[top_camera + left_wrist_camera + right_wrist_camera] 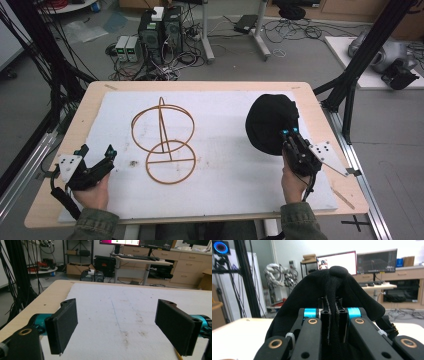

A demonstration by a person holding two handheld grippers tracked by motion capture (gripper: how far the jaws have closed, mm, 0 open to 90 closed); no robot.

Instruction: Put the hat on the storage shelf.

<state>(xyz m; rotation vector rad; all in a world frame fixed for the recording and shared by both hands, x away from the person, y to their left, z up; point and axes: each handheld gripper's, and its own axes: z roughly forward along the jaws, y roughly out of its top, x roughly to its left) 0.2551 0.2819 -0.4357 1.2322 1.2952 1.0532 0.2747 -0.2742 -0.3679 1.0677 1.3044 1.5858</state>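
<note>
A black cap [270,122] hangs over the right side of the white mat, pinched by its near edge in my right gripper [290,134]. In the right gripper view the two jaws are shut on a fold of the cap's fabric [334,302], which rises in front of the camera. A wooden ring stand [164,140], two hoops on a stem, lies near the mat's middle. My left gripper [95,152] rests at the near left corner, open, and the left gripper view has its pads [63,325] wide apart over bare mat.
The white mat [225,175] covers most of the wooden table [85,107]. Black frame posts [360,60] stand at the right edge. Cables and computer boxes [160,30] sit on the floor beyond the far edge.
</note>
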